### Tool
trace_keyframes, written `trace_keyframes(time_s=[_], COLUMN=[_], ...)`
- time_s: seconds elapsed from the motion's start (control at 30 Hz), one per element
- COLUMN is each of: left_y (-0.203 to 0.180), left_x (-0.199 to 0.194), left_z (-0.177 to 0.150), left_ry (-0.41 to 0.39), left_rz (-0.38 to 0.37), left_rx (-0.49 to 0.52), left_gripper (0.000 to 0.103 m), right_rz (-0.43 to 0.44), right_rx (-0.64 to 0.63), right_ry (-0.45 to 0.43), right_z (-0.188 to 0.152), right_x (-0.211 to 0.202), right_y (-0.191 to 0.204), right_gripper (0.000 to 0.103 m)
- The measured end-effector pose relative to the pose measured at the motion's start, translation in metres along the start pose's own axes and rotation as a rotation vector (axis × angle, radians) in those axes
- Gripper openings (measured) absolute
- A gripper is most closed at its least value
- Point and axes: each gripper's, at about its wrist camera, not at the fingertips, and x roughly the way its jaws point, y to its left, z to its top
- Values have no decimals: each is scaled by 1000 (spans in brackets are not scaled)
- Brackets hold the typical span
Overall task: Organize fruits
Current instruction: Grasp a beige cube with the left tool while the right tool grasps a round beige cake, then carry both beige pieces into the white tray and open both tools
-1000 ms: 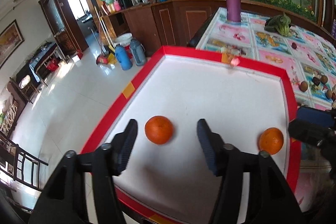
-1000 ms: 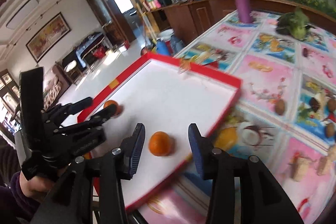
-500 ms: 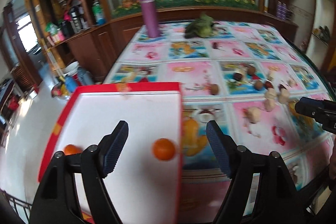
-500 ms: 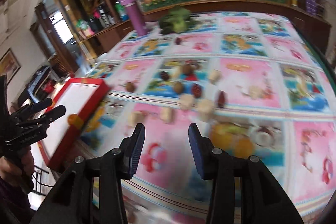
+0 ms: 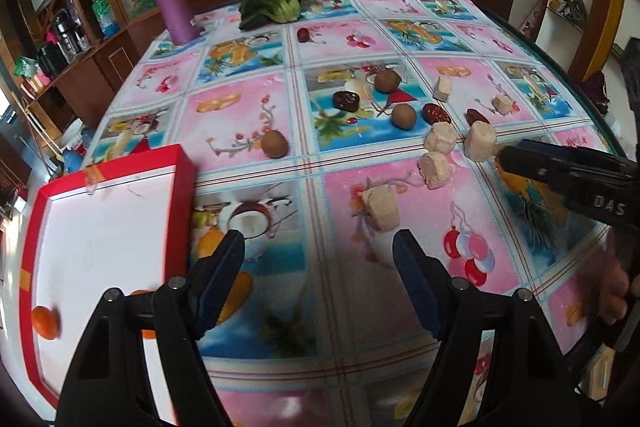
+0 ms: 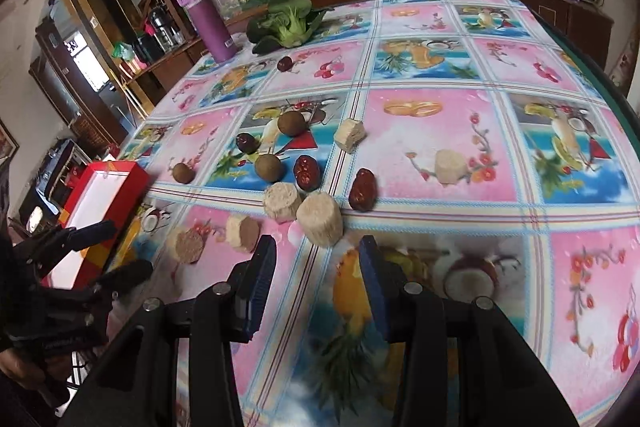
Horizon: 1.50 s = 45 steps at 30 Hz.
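Both grippers empty, jaws wide: right gripper (image 6: 316, 263) lined up on pale fruit chunk (image 6: 320, 221) at 12 o'clock, likely next pick; left gripper (image 5: 318, 267) over tabletop (image 5: 248, 115); orange (image 5: 46, 323) already in red tray (image 5: 182, 167), 9 o'clock.

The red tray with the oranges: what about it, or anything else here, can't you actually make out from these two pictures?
- Red tray, left wrist view: its near corner sits behind the left gripper.
- Second orange, left wrist view: only slivers show around that gripper's arm; the first orange is blurred.
- Right wrist view: the tray is far off, partly blocked by the other gripper; no oranges visible.
- Right gripper, left wrist view: only one finger enters the frame.
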Motion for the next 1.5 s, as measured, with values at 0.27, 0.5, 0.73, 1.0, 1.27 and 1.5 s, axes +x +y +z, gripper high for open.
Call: trace_keyframes(time_s=[0.27, 0.5, 0.73, 1.0, 1.27, 1.5], left_y=[-12, -14, -9, 17, 96, 151], left_x=[23, 40, 36, -4, -63, -78], left_z=[9, 17, 14, 5, -33, -83], left_ry=[61, 76, 59, -30, -151, -127], left_rz=[-75, -101, -142, -144, 11, 171], left_rx=[-20, -50, -57, -107, -244, -318], left_gripper=[76, 48, 18, 18, 18, 18], right_rz=[-33, -44, -32, 53, 267, 431], right_rx=[-18, -42, -30, -58, -228, -362], right_ry=[15, -4, -9, -98, -39, 57], right_z=[7, 8, 8, 2, -3, -23], right_x=[16, 21, 18, -9, 3, 17], right_y=[3, 6, 5, 37, 141, 221], right_gripper=[42, 26, 26, 26, 25, 25])
